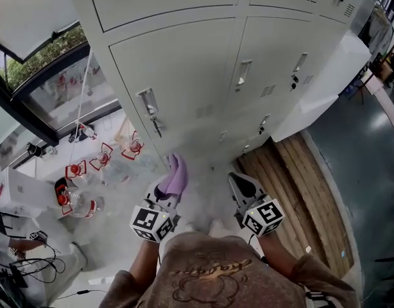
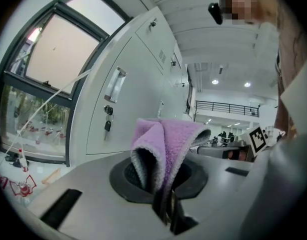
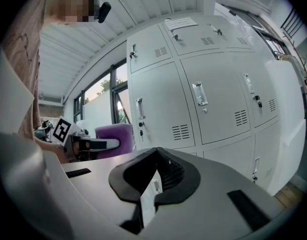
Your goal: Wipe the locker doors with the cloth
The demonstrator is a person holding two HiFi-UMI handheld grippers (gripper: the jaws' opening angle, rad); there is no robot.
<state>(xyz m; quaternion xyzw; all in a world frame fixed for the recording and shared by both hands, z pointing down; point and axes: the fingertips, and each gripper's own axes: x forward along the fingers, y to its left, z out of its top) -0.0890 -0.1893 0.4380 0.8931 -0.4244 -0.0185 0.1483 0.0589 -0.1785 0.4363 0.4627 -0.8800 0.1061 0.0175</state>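
A purple cloth (image 1: 176, 175) sticks up folded from my left gripper (image 1: 166, 194), which is shut on it. In the left gripper view the cloth (image 2: 166, 144) rises out of the closed jaws, a little short of the white locker doors (image 2: 128, 109). The lockers (image 1: 184, 69) fill the top of the head view, and a key hangs in one lock (image 1: 155, 124). My right gripper (image 1: 242, 183) is held beside the left one with nothing in it. Its jaws (image 3: 156, 151) meet at the tips and point at the locker doors (image 3: 163, 109).
A large window (image 1: 49, 76) adjoins the lockers on the left. A white panel (image 1: 325, 88) leans against the lockers on the right, above a strip of wooden flooring (image 1: 299, 185). Cables and another person's arm (image 1: 11, 242) lie at the lower left.
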